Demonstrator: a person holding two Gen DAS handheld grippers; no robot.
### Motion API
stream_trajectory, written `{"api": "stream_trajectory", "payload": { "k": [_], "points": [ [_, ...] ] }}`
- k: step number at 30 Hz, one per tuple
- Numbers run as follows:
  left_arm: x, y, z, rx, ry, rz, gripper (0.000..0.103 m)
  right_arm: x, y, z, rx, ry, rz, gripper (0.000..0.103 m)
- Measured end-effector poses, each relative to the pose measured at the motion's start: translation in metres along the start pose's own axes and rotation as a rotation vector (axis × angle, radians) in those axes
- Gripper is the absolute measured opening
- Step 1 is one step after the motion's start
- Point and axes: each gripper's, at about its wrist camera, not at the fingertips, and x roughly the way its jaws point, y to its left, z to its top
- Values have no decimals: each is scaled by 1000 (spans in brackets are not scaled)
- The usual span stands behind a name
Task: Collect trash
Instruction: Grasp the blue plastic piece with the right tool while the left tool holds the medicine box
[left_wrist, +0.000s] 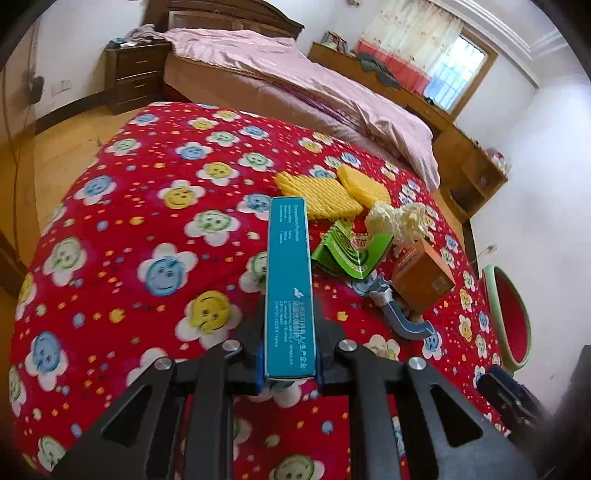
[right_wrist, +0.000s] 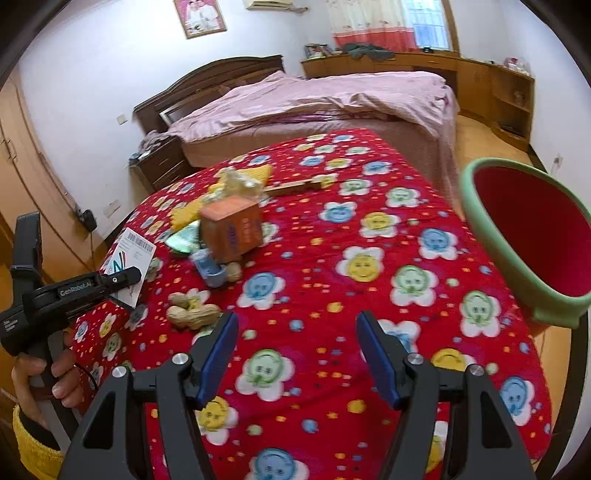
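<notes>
My left gripper (left_wrist: 290, 363) is shut on a long teal box (left_wrist: 290, 288), held above the red flowered cloth (left_wrist: 147, 206); it also shows at the left of the right wrist view (right_wrist: 122, 278) with the box (right_wrist: 131, 258). My right gripper (right_wrist: 295, 354) is open and empty over the cloth (right_wrist: 369, 229). Trash lies in a cluster: an orange carton (left_wrist: 423, 282) (right_wrist: 231, 229), a green wrapper (left_wrist: 351, 251), yellow foam nets (left_wrist: 321, 194), crumpled white paper (left_wrist: 399, 221), a blue plastic piece (left_wrist: 399, 314) (right_wrist: 210, 271), and peanuts (right_wrist: 192, 312). A green-rimmed red bin (right_wrist: 528, 236) (left_wrist: 508, 314) stands at the right.
A bed with a pink cover (right_wrist: 314, 103) lies beyond the table. A dark nightstand (left_wrist: 135, 74) and wooden cabinets (right_wrist: 491, 85) stand by the walls. The wooden floor (left_wrist: 55, 147) shows at the left.
</notes>
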Motion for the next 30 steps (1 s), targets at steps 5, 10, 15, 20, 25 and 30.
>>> {"api": "stream_trajectory", "payload": {
  "k": [5, 10, 15, 20, 25, 30],
  "points": [
    [-14, 15, -6, -31, -16, 9, 18, 12, 22, 0, -51, 16, 32, 69],
    [-19, 25, -10, -41, -26, 12, 18, 25, 35, 7, -73, 20, 43, 69],
    [-20, 32, -11, -50, -29, -1, 18, 44, 44, 17, -69, 30, 68, 69],
    [-18, 32, -11, -36, -27, -28, 18, 63, 54, 21, -68, 39, 89, 57],
    [-15, 30, -13, -15, -21, -39, 18, 72, 63, 22, -78, 34, 84, 43],
    [-19, 28, -16, -14, -27, -50, 18, 78, 66, 23, -78, 33, 77, 21]
  ]
}}
